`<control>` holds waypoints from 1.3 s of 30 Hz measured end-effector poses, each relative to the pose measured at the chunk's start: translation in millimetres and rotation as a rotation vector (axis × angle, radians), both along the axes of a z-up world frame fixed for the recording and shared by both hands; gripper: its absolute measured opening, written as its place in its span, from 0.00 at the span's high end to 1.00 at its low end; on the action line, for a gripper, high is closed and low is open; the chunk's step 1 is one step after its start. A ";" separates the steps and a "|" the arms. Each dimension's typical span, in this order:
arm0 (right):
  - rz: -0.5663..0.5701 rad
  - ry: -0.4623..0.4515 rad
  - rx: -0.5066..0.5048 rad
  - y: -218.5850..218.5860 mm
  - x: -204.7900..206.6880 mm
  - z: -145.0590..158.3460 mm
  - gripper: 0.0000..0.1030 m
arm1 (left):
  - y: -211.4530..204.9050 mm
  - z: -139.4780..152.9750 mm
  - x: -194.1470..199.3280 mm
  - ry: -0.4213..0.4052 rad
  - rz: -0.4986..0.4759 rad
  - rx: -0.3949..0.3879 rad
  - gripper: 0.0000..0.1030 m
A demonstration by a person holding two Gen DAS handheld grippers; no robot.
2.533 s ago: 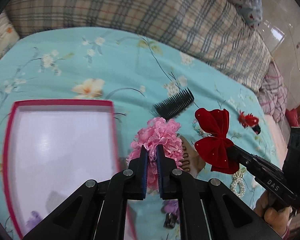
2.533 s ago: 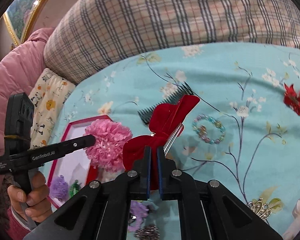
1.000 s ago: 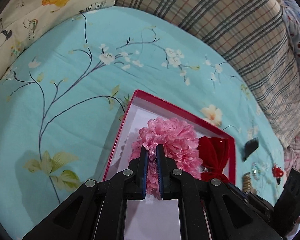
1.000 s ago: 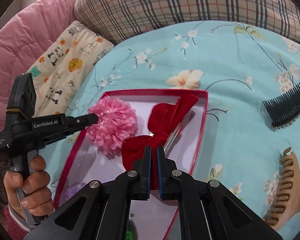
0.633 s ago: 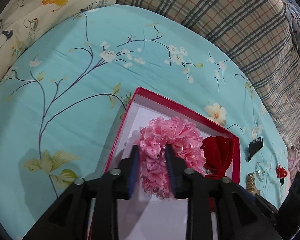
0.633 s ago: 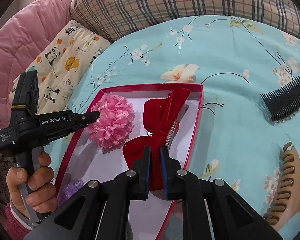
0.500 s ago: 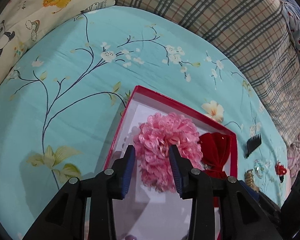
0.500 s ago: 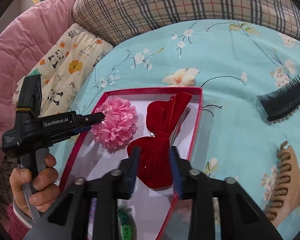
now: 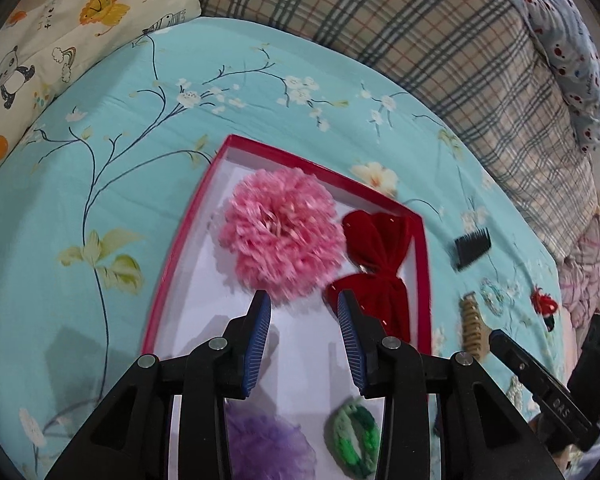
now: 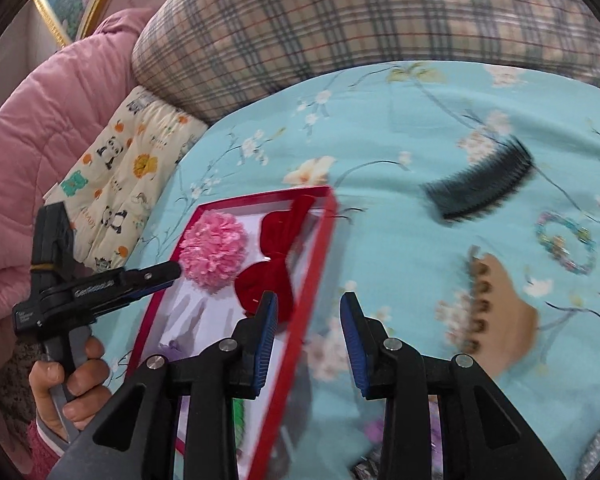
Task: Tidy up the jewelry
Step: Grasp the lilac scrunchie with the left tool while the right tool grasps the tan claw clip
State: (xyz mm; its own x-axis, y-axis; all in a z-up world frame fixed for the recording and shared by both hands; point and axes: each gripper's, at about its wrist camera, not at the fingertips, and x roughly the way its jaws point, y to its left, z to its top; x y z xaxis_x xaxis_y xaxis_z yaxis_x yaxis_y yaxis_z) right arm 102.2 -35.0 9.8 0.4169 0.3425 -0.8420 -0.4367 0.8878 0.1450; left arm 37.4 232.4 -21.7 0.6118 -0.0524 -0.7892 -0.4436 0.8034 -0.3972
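Note:
A red-rimmed box [image 9: 188, 240] with a white floor lies on the turquoise bed sheet. In it lie a pink frilly scrunchie [image 9: 280, 232], a red velvet bow [image 9: 376, 264], a purple scrunchie [image 9: 268, 444] and a green scrunchie [image 9: 356, 444]. My left gripper [image 9: 304, 320] is open and empty just above the box, behind the pink scrunchie. My right gripper [image 10: 309, 320] is open and empty over the box's right rim [image 10: 300, 320]; the pink scrunchie [image 10: 214, 254] and bow [image 10: 272, 264] lie ahead of it.
On the sheet right of the box lie a black comb [image 10: 484, 184], a tan claw clip [image 10: 500, 304], a beaded bracelet [image 10: 566, 246] and a small red flower clip [image 9: 544, 306]. A plaid pillow [image 10: 340, 32] and a cartoon-print cushion [image 10: 120, 172] border the bed.
Both grippers opened and let go: the pink scrunchie and the red bow now lie in the box. Both grippers have drawn back, the right one shifting right toward the box rim.

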 end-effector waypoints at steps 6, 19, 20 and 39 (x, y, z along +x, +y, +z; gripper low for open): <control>-0.069 -0.017 -0.014 -42.4 -7.3 9.8 0.66 | -18.5 12.2 -18.4 -0.017 -0.034 0.000 0.66; -0.200 -0.017 -0.029 -118.1 -22.2 19.8 0.66 | -68.4 24.1 -28.8 -0.018 -0.138 0.000 0.63; -0.206 -0.016 -0.027 -121.7 -22.9 20.2 0.66 | -74.5 25.0 -28.0 -0.017 -0.156 -0.002 0.63; -0.226 0.010 0.029 -129.0 0.5 11.5 0.66 | -180.5 -10.0 38.1 0.062 -0.509 0.045 0.54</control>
